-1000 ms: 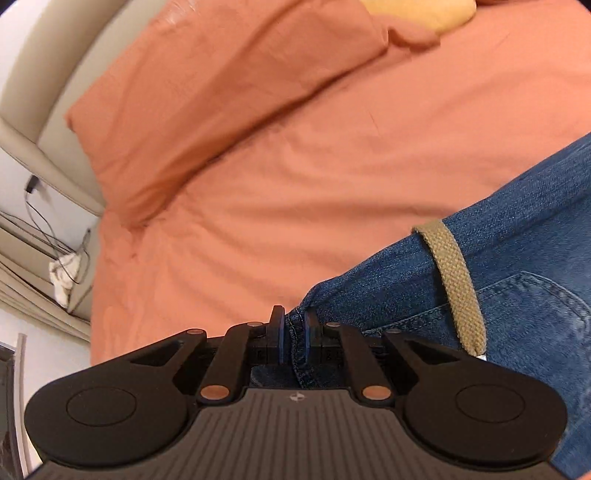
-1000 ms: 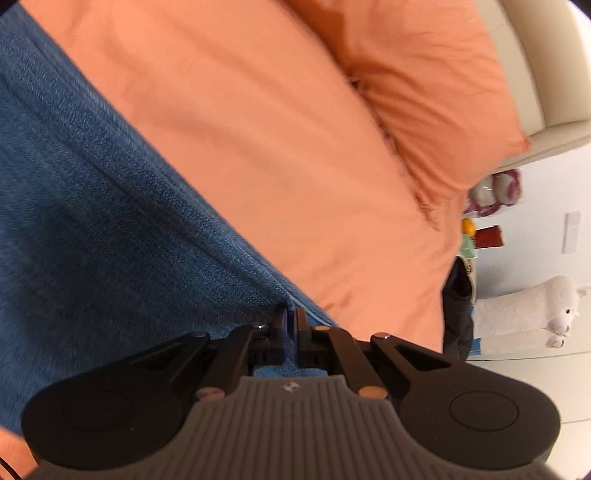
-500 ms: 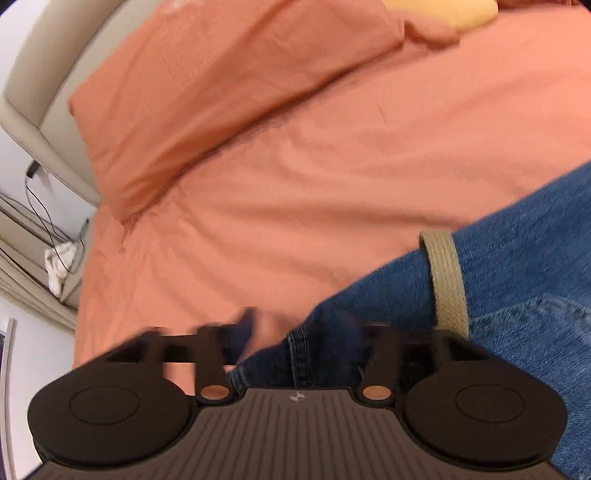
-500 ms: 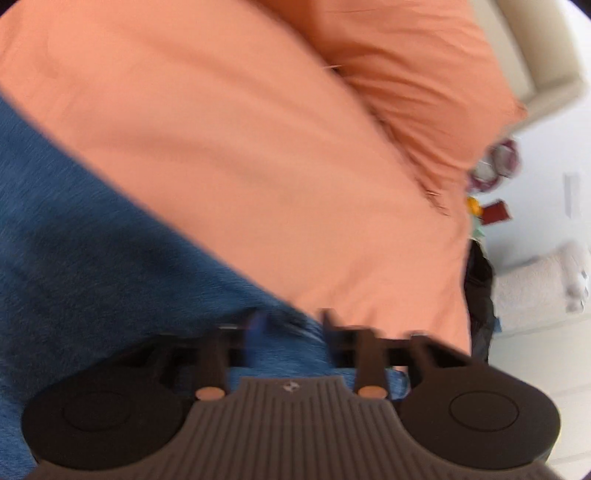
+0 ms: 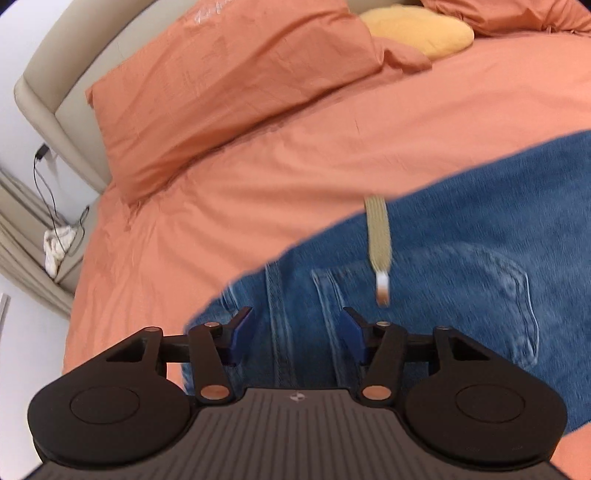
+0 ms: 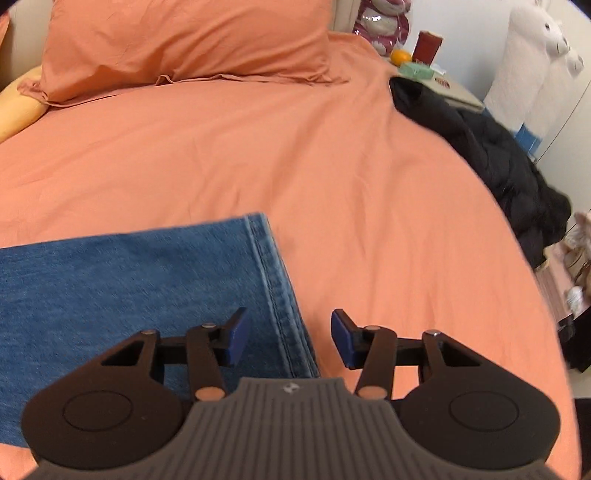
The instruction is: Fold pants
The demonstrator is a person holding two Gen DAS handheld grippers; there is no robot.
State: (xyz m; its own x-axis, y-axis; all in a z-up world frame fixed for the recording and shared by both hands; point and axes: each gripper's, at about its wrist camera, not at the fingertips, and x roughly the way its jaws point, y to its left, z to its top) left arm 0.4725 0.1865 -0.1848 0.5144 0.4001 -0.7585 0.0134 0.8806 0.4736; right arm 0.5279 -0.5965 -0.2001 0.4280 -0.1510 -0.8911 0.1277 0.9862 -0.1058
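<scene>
Holding my left gripper spread wide, I am hovering over one pair of jeans lying on the bed; my right gripper, likewise gaping, is straddling their hem, two pillows beyond.

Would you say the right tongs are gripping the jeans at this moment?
No, the right tongs stand wide open above the jeans, with nothing held between them.

Orange bedsheet, matching pillow, yellow cushion, black jacket, white plush llama.
</scene>
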